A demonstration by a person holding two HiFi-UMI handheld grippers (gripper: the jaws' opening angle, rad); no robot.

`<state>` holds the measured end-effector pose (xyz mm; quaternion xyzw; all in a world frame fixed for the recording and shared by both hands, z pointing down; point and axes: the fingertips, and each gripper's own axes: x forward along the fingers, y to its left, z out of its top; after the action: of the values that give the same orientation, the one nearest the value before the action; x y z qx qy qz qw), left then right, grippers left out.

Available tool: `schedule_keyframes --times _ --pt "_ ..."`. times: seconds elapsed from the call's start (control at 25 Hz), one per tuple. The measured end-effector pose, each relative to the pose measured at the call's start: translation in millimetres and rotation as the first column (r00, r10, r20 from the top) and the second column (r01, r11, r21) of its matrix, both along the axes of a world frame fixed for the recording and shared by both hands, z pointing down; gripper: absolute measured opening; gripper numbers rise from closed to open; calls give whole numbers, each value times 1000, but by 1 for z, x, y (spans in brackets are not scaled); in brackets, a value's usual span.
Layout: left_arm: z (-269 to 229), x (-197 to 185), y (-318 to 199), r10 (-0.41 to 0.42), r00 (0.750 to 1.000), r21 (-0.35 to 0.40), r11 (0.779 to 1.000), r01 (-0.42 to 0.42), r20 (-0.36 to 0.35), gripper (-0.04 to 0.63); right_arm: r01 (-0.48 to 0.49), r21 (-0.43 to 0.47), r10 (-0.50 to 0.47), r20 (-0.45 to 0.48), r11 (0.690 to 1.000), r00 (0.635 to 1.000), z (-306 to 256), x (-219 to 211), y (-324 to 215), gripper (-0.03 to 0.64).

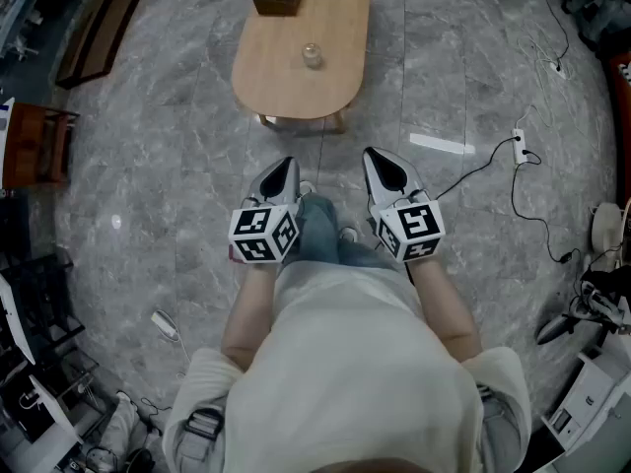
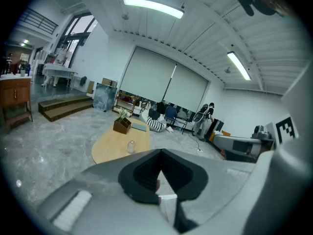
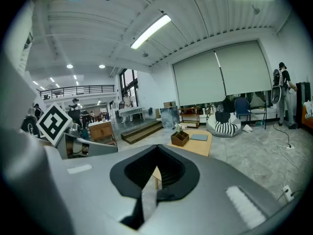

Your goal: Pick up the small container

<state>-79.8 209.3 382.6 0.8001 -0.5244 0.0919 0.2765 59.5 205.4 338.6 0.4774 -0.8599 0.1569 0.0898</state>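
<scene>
Wooden table (image 1: 296, 92) holds the small container (image 1: 313, 55), well beyond left gripper (image 1: 287, 164) and right gripper (image 1: 375, 155) (fingers (image 1: 278, 179) pressed together).

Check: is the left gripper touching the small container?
Apart. Head view shows the left gripper over the floor, short of the table where the small container stands.

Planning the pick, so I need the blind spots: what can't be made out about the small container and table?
Small glass jar: contents and lid too small, head and left gripper views.
Wooden table: far end cut by head view's top edge.
Right gripper view: jar absent, seemingly behind the right gripper.
</scene>
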Motion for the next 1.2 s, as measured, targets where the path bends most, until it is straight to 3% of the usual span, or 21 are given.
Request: schedule_keyframes --times 0.2,0.36,0.64,1.2 --pt "-13 12 57 18 1000 27 999 -19 16 2 -13 3 13 11 1000 1000 -5 14 59 -2" --pt "-18 10 72 15 1000 33 999 -15 14 2 -25 13 25 18 1000 1000 -9 17 77 -2" --pt "-28 21 81 33 998 78 996 -36 45 2 -12 40 11 9 999 1000 -16 17 88 -2" --pt "-26 11 91 -26 999 61 998 24 38 2 66 36 -68 57 997 996 -21 4 89 0"
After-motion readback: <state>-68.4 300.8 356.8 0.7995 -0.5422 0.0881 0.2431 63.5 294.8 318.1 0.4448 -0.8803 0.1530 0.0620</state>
